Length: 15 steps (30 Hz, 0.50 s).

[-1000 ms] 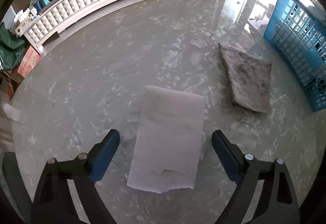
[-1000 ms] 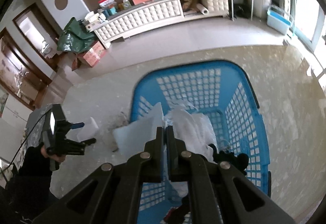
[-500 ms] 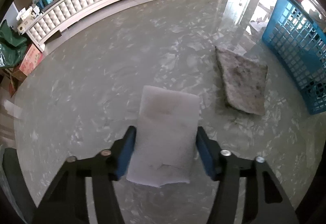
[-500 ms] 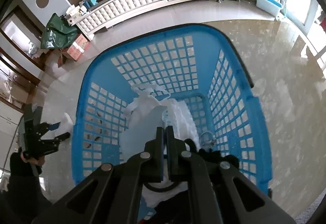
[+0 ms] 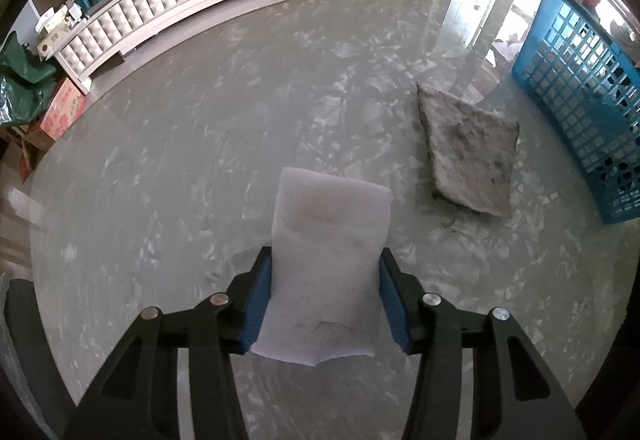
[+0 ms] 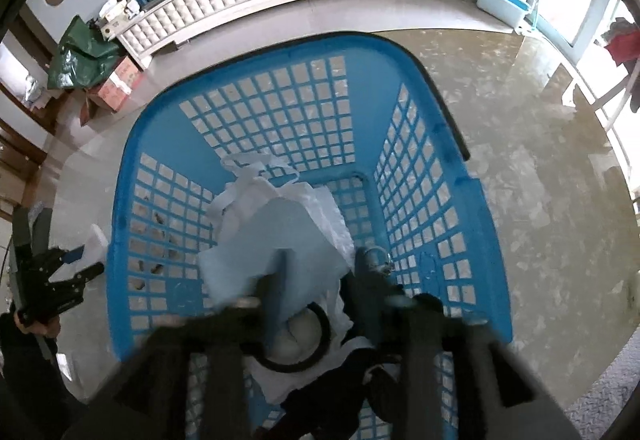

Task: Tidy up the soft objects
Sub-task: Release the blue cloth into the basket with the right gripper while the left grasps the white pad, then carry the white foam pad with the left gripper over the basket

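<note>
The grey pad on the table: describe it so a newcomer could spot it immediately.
On the marble-patterned table, look just left of the blue basket. The grey pad lies flat there, untouched. Unlike the clean white foam pad clamped in the left gripper, it is dirty and speckled.

The glossy marbled tabletop (image 5: 200, 160) carries a white foam pad (image 5: 328, 264) near its front edge, a grey pad (image 5: 472, 160) beside it, and a blue basket (image 5: 580, 112) at the right edge.
</note>
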Available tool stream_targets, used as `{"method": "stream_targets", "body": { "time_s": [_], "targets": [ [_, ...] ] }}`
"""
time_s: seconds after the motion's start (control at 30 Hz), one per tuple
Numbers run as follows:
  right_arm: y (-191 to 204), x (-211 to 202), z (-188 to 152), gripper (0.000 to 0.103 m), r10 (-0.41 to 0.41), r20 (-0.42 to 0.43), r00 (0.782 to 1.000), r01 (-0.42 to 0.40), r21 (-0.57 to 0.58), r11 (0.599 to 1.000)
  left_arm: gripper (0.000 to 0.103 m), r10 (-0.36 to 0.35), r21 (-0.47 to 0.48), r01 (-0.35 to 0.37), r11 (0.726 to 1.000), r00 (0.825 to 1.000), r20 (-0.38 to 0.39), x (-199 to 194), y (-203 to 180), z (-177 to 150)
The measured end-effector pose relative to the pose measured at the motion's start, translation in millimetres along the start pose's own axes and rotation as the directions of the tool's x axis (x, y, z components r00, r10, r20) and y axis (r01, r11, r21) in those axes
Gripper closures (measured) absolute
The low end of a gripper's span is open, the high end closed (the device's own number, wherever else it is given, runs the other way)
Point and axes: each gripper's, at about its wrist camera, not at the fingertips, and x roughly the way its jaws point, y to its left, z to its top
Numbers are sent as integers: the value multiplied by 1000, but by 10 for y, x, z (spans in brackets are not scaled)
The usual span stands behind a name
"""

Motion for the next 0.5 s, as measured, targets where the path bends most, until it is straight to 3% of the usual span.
{"method": "stream_targets", "body": {
  "time_s": [0.03,0.17,0.3,0.5],
  "targets": [
    [20,-13,2,53,16,-2,1000,-16,1,1000,55,-3,-3,3,1000,1000,13,-41,-2,-8],
    [161,-139,-22,18,-9,42,999,11,-48,999,55,-6,-7,6,1000,999,33,-193,-48,-29],
    [207,-326,-58,1,20,76,997,-15,-67,998,55,-15,-17,16,1000,998,56,-420,-139,-53],
    [122,-615,-253,0,46,113,992,-37,-81,996,55,-33,-2,33,999,995,92,-829,-386,-134]
  ]
}}
